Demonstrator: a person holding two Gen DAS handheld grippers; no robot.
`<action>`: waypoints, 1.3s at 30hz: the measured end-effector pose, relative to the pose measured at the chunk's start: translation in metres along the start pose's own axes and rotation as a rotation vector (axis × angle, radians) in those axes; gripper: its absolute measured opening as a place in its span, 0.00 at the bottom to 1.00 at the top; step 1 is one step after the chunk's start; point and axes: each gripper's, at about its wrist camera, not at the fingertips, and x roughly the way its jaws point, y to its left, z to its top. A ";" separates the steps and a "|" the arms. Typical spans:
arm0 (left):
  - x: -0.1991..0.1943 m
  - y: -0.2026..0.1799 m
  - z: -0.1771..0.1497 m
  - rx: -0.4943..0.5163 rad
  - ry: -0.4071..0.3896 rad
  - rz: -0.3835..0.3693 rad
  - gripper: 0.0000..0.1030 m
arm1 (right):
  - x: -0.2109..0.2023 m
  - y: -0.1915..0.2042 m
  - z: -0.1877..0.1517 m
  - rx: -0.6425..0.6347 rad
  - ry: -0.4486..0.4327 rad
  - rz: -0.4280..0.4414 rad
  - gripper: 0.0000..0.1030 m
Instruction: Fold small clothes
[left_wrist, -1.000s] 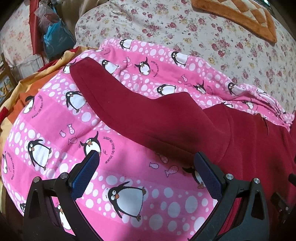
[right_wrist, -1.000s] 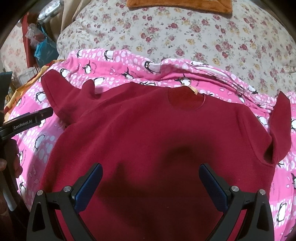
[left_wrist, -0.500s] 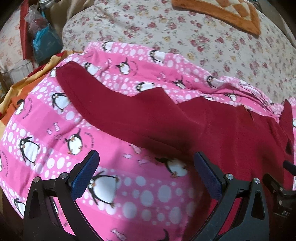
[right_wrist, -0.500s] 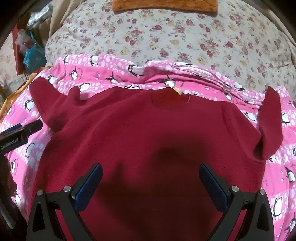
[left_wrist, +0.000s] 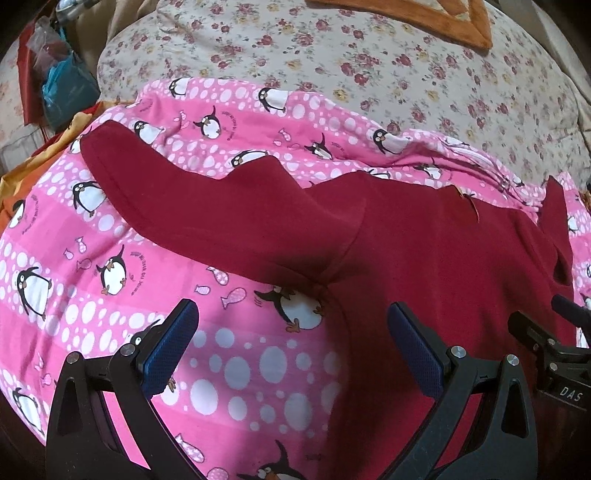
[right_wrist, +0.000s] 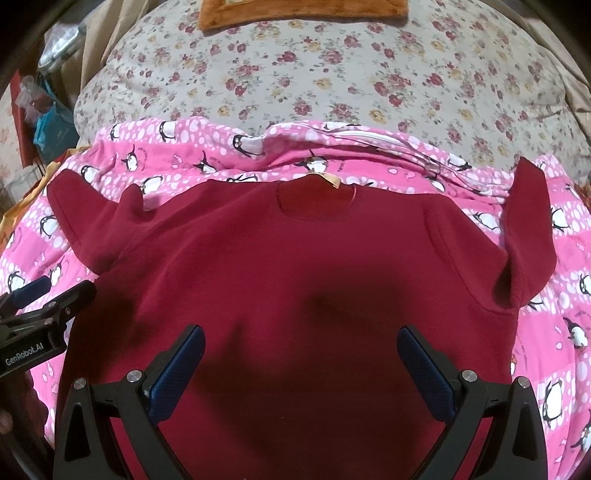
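A small dark red sweatshirt (right_wrist: 295, 266) lies flat on a pink penguin-print cloth (right_wrist: 554, 332), collar (right_wrist: 314, 199) away from me, both sleeves spread outward. Its left sleeve (left_wrist: 207, 210) stretches up and left in the left wrist view; the right sleeve (right_wrist: 524, 229) curls upward. My left gripper (left_wrist: 291, 332) hovers open over the pink cloth beside the sweatshirt's left armpit, holding nothing. My right gripper (right_wrist: 301, 354) hovers open above the sweatshirt's lower body, nothing between its pads. The left gripper (right_wrist: 40, 299) also shows at the left edge of the right wrist view.
The pink cloth lies on a bed with a cream floral cover (right_wrist: 332, 74). An orange-brown quilted piece (right_wrist: 295, 11) lies at the far end. Orange and yellow fabric (left_wrist: 22, 192) and bags (left_wrist: 62, 88) sit off the left side.
Both grippers have drawn back toward me, so more of the sweatshirt and bed shows. The left view has shifted right toward the armpit. The sweatshirt has not moved.
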 end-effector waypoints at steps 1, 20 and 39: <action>0.000 0.002 0.001 -0.006 -0.001 0.003 0.99 | 0.001 -0.001 0.000 0.002 -0.002 -0.002 1.00; 0.023 0.091 0.047 -0.158 -0.041 0.193 0.99 | 0.036 -0.005 0.004 0.051 0.003 -0.007 1.00; 0.131 0.185 0.133 -0.169 0.017 0.500 0.79 | 0.049 -0.006 -0.001 0.049 0.016 0.015 1.00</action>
